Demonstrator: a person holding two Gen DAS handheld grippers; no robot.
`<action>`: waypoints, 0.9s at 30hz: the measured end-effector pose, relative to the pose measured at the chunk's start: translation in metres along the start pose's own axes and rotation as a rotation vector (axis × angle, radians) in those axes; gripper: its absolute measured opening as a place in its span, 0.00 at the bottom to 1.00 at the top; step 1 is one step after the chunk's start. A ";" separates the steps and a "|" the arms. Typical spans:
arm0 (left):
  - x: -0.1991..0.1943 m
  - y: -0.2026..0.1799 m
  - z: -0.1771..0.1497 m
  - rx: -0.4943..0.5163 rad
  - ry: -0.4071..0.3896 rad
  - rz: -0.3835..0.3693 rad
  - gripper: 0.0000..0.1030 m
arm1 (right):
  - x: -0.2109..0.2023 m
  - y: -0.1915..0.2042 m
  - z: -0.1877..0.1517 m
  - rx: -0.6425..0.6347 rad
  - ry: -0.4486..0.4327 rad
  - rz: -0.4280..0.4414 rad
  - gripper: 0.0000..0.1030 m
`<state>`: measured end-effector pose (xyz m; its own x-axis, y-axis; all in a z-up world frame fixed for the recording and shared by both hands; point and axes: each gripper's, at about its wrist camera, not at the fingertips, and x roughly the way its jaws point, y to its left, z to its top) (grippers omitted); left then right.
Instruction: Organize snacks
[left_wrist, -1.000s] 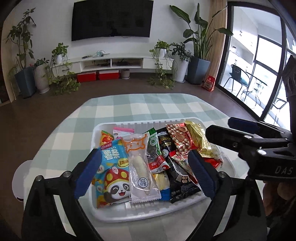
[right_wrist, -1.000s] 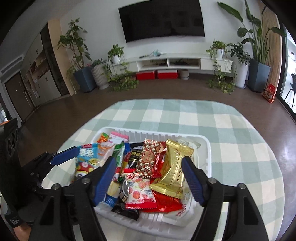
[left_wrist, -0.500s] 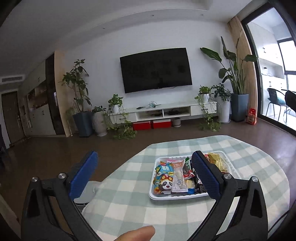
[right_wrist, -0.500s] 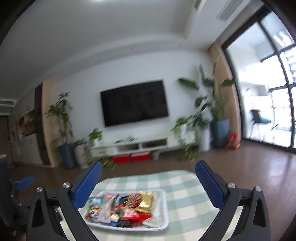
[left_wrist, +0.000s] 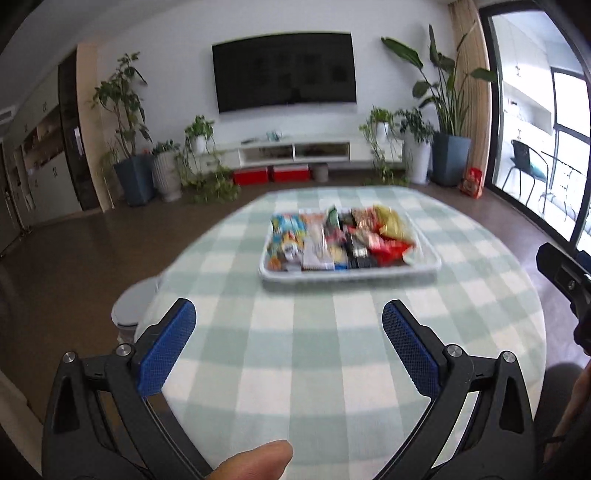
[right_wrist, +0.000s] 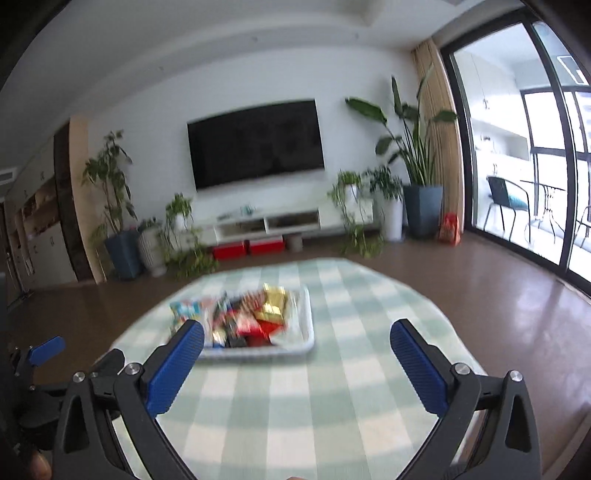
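Thumb (left_wrist: 255, 461) only in left view

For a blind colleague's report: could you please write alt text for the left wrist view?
The open left gripper hovers over a green-checked tablecloth, short of a white tray packed with blurred snack packets. Behind are a wall television and potted plants.

A big black TV (left_wrist: 284, 72) hangs on a white wall (right_wrist: 155, 125), and a low white shelf (left_wrist: 295, 151) with red boxes (left_wrist: 271, 174) under it stands below. Green plants (left_wrist: 123, 110) in pots stand on both sides on the brown floor (left_wrist: 85, 251). Bright light comes in through the tall glass doors (right_wrist: 546, 162) on the right, where a chair (right_wrist: 506, 201) sits outside.
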<state>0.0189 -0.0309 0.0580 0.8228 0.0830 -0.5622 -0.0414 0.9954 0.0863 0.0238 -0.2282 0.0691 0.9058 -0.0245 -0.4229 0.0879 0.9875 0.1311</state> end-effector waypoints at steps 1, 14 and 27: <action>0.002 -0.003 -0.007 0.006 0.025 -0.008 1.00 | 0.003 -0.003 -0.009 0.000 0.031 -0.006 1.00; 0.035 -0.005 -0.026 -0.024 0.121 -0.061 1.00 | 0.010 -0.007 -0.052 -0.018 0.157 -0.059 1.00; 0.040 0.001 -0.024 -0.040 0.135 -0.066 1.00 | 0.009 0.007 -0.053 -0.051 0.186 -0.048 1.00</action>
<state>0.0383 -0.0258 0.0159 0.7411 0.0208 -0.6711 -0.0148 0.9998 0.0146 0.0110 -0.2132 0.0182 0.8085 -0.0475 -0.5866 0.1042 0.9925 0.0632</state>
